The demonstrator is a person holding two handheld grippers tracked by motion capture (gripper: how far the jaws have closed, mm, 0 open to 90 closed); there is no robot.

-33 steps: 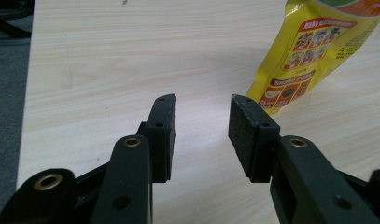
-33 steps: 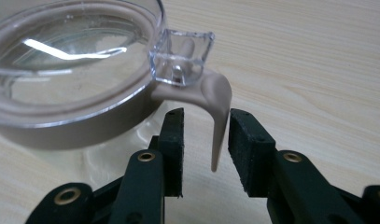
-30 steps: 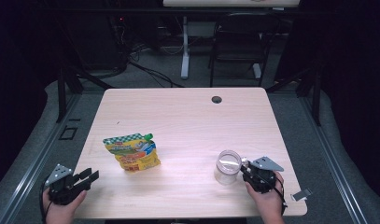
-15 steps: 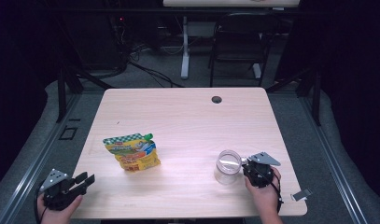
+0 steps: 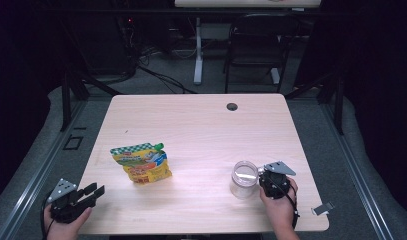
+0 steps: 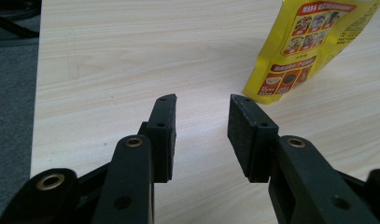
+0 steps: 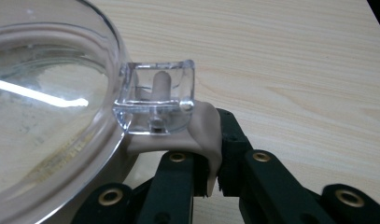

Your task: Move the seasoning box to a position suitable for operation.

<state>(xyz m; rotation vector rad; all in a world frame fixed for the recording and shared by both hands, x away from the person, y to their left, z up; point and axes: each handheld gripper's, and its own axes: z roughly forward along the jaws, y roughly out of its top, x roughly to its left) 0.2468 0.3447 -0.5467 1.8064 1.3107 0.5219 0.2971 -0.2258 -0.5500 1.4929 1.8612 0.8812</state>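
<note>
A clear glass jar (image 5: 244,178) with a clear lid (image 7: 43,116) stands at the table's front right. On the lid's rim sits a clear clasp (image 7: 157,100) with a beige rubber tab (image 7: 197,135) under it. My right gripper (image 5: 263,181) (image 7: 214,154) reaches in from the jar's right. Its jaws have just been closing and now pinch that beige tab. A yellow snack pouch (image 5: 141,163) (image 6: 309,42) stands left of the table's middle. My left gripper (image 5: 97,192) (image 6: 201,116) hovers open at the front left corner, pointing toward the pouch with nothing between its pads.
The light wooden table (image 5: 191,125) has a dark cable hole (image 5: 232,106) near its far edge. A small metal clip (image 5: 323,208) sticks out at the front right corner. A chair (image 5: 256,40) and cables stand on the floor beyond.
The right gripper's jaws have closed on the beige tab at the jar's rim, with the hand edging toward the jar. The left gripper has stayed where it was.
</note>
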